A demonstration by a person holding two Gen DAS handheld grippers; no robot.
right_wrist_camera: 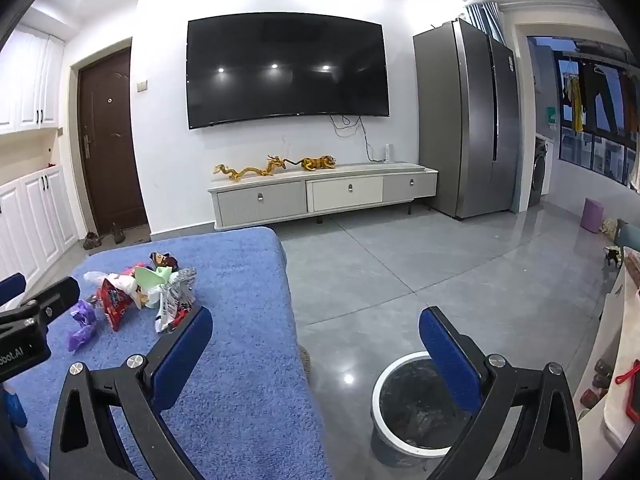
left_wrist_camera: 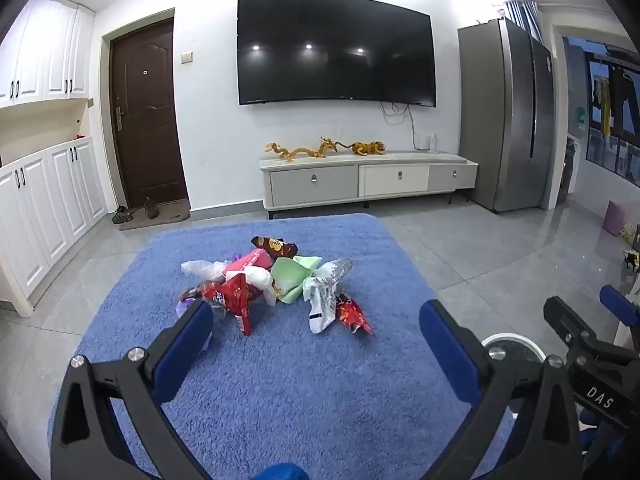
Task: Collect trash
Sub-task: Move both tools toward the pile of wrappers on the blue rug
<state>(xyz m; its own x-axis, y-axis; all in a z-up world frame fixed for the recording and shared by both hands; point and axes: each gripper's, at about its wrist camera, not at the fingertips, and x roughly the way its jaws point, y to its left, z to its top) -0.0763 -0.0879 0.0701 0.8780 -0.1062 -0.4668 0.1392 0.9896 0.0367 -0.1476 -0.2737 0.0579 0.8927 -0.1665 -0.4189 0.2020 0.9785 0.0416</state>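
The left gripper [left_wrist_camera: 316, 330] hangs over a blue fleece-covered counter [left_wrist_camera: 280, 392], its fingers [left_wrist_camera: 186, 336] spread wide with nothing between them. Ahead of the fingertips lies a heap of trash [left_wrist_camera: 272, 280]: a red snack wrapper [left_wrist_camera: 236, 300] nearest the left finger, a white packet [left_wrist_camera: 322, 304] and a small red wrapper [left_wrist_camera: 354, 316] nearer the right finger, a light green bag [left_wrist_camera: 290, 278] behind them, and a dark chip bag [left_wrist_camera: 276, 246] farthest off. The right gripper [right_wrist_camera: 316, 330] is likewise wide open and empty, past the counter's right edge. Just below its right finger [right_wrist_camera: 448, 354], a white-rimmed trash bin [right_wrist_camera: 404, 404] stands on the grey tiled floor [right_wrist_camera: 400, 272]; the heap sits left of its left finger.
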